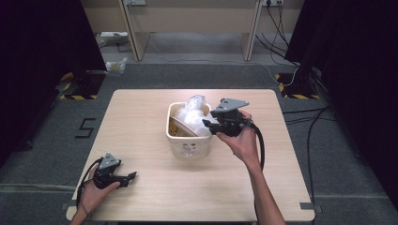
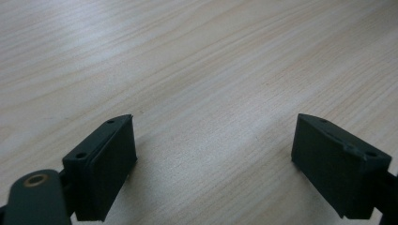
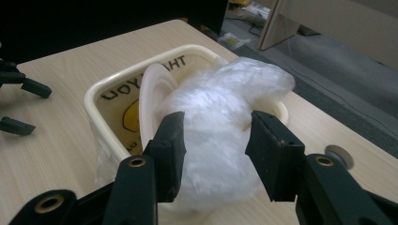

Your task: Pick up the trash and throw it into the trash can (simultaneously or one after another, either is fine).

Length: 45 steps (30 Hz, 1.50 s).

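The bin (image 1: pixel 187 140) stands mid-table (image 1: pixel 155 197) with the bag (image 1: pixel 196 115) in it, bulging over its right rim. The right gripper (image 1: pixel 209 124) is at the bin's right side, jaws either side of the bag; the left gripper (image 1: pixel 131 177) lies well left of the bin, nearer the table's front edge.

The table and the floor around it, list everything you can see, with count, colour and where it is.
table: one, light wood, centre of the high view.
bin: one, cream, small, on the table's middle.
plastic bag: one, clear whitish, crumpled, bulging out of the bin.
lid-like disc: one, cream, standing on edge inside the bin.
power strip: one, white, on the floor at the far left.
crumpled wrapper: one, clear, on the floor beyond the table's left corner.
cables: several, black, on the floor at the right.
left hand-held gripper: one, black, jaws apart, low over the table's near left.
right hand-held gripper: one, black, jaws either side of the plastic bag.
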### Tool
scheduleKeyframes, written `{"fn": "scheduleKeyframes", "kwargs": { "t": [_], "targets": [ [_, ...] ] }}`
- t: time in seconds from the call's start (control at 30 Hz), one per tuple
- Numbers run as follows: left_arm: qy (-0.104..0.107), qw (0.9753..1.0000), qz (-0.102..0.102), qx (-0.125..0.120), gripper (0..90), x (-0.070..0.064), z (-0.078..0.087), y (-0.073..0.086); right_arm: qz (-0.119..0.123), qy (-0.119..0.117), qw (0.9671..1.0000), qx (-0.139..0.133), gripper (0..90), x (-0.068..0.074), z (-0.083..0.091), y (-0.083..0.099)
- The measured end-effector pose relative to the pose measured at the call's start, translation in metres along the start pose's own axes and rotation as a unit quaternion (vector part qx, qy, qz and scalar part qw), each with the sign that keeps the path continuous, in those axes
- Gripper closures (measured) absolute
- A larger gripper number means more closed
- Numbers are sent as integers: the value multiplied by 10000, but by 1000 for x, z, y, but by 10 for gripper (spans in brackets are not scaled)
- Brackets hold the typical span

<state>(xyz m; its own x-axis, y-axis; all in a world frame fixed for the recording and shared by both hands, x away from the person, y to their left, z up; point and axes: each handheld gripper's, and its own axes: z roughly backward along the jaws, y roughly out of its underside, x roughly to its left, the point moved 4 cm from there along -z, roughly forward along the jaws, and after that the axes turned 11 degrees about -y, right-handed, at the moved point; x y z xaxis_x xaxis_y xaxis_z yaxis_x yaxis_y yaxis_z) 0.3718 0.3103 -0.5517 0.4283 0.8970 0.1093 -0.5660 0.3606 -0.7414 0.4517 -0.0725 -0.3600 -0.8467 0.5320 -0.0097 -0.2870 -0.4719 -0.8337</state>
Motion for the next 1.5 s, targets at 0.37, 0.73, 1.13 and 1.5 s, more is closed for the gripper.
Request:
{"fn": "scheduleKeyframes", "kwargs": {
  "t": [0.37, 0.73, 1.13, 1.5],
  "targets": [
    [-1, 10000, 5, -4, 132, 0, 0, 0, -250, 373, 9986, -273, 546, -8, 47, 31],
    [0, 10000, 19, -13, 132, 0, 0, 0, -521, 587, 9964, -324, 540, -19, 68, 60],
    [0, 10000, 19, -16, 132, 0, 0, 0, -714, 673, 9948, -290, 510, -19, 70, 87],
    [-3, 10000, 18, -13, 132, 0, 0, 0, -876, 670, 9935, -291, 479, -18, 69, 118]
  ]
}}
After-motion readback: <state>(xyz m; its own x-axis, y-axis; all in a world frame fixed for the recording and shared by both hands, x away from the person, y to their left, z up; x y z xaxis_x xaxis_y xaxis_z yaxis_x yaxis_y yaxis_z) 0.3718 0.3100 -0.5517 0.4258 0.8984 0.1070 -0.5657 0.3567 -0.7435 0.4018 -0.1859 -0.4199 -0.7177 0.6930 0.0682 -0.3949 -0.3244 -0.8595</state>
